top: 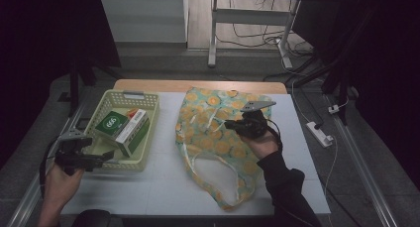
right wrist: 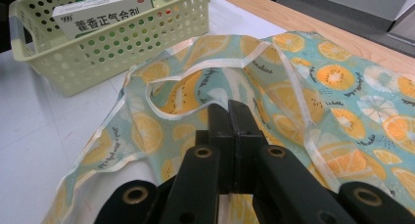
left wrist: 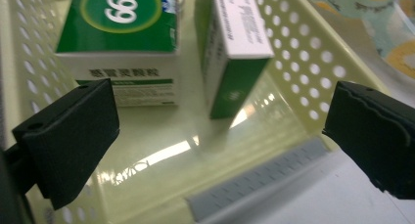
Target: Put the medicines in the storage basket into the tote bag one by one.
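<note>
— Table (top: pixel 163 187) first, white top under dim light, a wooden strip along its far edge. What's the biggest item on it?

— Tote bag (top: pixel 218 138), teal cloth printed with orange slices, spread from the far edge, right of the middle, down towards the near edge, its strap loops lying loose.

— And on the left side?

— Basket (top: pixel 148 118), pale yellow-green and perforated, from the far left towards the near-left corner. Inside it, a green box (top: pixel 111 122) marked 666 lies flat, and a white-and-green box (top: pixel 132 133) leans just beside it, nearer the bag.

— Grippers now!

— Right gripper (top: pixel 232 125) sits on the bag's middle, jaws pressed together, and the right gripper view shows bag cloth bunched at their tips; whether a fold is really pinched I can't tell.

— Left one?

— Left gripper (top: pixel 106 156) is at the basket's near end, jaws spread wide with nothing between them, aimed at the two boxes over the basket's rim.
</note>
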{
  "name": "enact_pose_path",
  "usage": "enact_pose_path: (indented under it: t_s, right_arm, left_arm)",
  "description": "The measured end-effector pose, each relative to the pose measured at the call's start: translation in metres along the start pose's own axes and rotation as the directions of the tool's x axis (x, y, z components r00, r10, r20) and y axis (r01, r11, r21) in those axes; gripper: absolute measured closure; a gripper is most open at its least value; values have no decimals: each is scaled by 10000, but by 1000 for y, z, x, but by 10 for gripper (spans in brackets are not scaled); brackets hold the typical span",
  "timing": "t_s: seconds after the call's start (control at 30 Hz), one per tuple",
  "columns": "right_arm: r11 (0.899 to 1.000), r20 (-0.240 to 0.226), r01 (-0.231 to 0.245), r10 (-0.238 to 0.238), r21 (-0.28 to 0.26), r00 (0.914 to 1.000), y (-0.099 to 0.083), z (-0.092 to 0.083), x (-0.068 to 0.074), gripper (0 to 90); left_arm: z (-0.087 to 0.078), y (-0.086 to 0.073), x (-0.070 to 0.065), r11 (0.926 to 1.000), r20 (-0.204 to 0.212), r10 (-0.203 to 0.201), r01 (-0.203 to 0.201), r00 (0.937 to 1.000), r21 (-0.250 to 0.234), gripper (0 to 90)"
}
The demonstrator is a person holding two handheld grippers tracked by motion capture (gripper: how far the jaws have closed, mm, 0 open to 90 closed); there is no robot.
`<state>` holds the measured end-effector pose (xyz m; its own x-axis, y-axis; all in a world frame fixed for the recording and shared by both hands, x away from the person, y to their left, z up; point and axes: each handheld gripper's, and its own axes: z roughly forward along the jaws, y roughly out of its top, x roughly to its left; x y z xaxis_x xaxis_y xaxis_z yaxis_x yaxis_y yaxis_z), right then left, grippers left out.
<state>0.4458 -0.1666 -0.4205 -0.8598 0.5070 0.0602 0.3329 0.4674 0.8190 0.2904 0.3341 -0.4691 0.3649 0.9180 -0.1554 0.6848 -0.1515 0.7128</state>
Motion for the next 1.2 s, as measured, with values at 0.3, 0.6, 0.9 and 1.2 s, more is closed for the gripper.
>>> enact_pose_path:
  t_s: [0.3,0.6,0.9,1.2]
  right_arm:
    - [10000,-9,48,-48,56,10000,0,1,1,894]
    - [9999,-46,69,-69,85,10000,0,1,2,894]
    - [9998,-100,116,-115,140,9999,0,3,2,894]
    - [9998,-119,120,-119,136,9999,-1,3,2,893]
  left_arm:
    - [10,13,23,9997,-16,-226,226,9997,134,0]
    - [21,29,41,9990,-138,-336,340,9993,290,0]
    - [38,47,51,9971,-326,11,14,9995,762,0]
    - [54,56,56,9926,-290,319,-283,9991,1180,0]
